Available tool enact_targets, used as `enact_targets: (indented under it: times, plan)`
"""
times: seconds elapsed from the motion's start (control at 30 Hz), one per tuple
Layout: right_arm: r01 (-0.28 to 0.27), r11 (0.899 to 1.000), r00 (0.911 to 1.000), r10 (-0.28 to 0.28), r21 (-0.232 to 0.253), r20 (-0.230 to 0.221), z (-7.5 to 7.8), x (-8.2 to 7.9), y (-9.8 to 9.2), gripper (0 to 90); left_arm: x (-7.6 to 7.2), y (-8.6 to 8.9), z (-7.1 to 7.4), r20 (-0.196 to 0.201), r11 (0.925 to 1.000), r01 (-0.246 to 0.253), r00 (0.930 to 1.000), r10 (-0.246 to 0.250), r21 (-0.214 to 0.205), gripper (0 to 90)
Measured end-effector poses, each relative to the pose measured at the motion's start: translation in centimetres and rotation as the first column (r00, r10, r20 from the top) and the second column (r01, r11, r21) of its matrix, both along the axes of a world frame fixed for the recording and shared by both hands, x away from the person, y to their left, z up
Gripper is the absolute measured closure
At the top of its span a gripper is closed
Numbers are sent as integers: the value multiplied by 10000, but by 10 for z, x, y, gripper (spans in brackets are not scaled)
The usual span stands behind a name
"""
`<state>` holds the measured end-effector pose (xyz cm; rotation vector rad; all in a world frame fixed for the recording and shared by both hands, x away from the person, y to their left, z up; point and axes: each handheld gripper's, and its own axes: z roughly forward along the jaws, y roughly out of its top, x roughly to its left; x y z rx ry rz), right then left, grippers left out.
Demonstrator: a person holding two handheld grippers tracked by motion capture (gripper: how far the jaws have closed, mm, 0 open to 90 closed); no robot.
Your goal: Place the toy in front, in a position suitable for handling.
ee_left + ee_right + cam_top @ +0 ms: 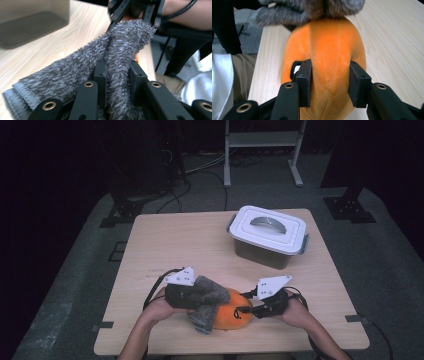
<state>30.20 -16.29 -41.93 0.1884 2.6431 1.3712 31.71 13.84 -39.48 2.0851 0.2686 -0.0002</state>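
Near the front edge of the pale wooden tabletop (170,245), at about six o'clock, both hands work close together. The left gripper (197,295) has its fingers (101,75) clamped tight on a fuzzy grey sock (82,70), thick and shaggy with a ribbed cuff, which drapes across the top of an orange plush toy (232,315). In the left gripper view the sock's far end reaches up to the black linkages of the other gripper. The right gripper (250,310) comes in from three o'clock; its fingers (359,83) stand partly open on either side of the toy's smooth, rounded velvety body, both pads right against the fabric, though I cannot tell how firmly they press. The toy lies on the wood just inside the front edge, with little room left toward the person. Far more open surface lies at nine to twelve o'clock. At about one o'clock, well apart from the hands, stands a rectangular plastic box (265,252) under a white lid (270,230) with a grey handle and side clips.
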Motion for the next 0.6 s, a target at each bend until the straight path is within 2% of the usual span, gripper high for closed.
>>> enact_targets:
  times: [0.07, 0.17, 0.23, 0.3, 0.37, 0.47, 0.5, 0.6]
  plan:
    - [-4, 10000, 10000, 4, 5, 15, 0, 1, -4, 586, 2, 9, -2, -5, 9996, -281, 9996, 281, 85, 725]
    - [5, 9999, 10000, -5, 101, -11, 1, 2, -7, 584, 7, 20, -8, -330, 9980, -603, 9977, 597, -168, 726]
    - [-15, 9998, 10000, 16, 197, -29, 1, 2, -5, 582, 8, 22, -9, -458, 9973, -613, 9972, 595, -396, 727]
    - [-14, 9995, 10000, 16, 326, -47, 1, 1, -2, 567, 7, 18, -10, -573, 9974, -381, 9978, 346, -616, 727]
    - [104, 9989, 9998, -98, 456, -147, 1, 1, 0, 500, 6, 12, -11, -583, 9990, -176, 9982, 152, -413, 727]
    - [285, 9971, 9974, -237, 701, -686, 0, 4, -3, 388, 5, 11, -12, -699, 9996, -22, 9976, 3, -272, 727]
    - [365, 9953, 9939, -267, 901, -1073, 0, 5, -5, 363, 4, 11, -12, -739, 9996, 55, 9972, -75, -275, 727]
    - [490, 9930, 9900, -340, 1076, -1366, 0, 7, -9, 342, 2, 10, -13, -787, 9993, 295, 9964, -313, -241, 727]
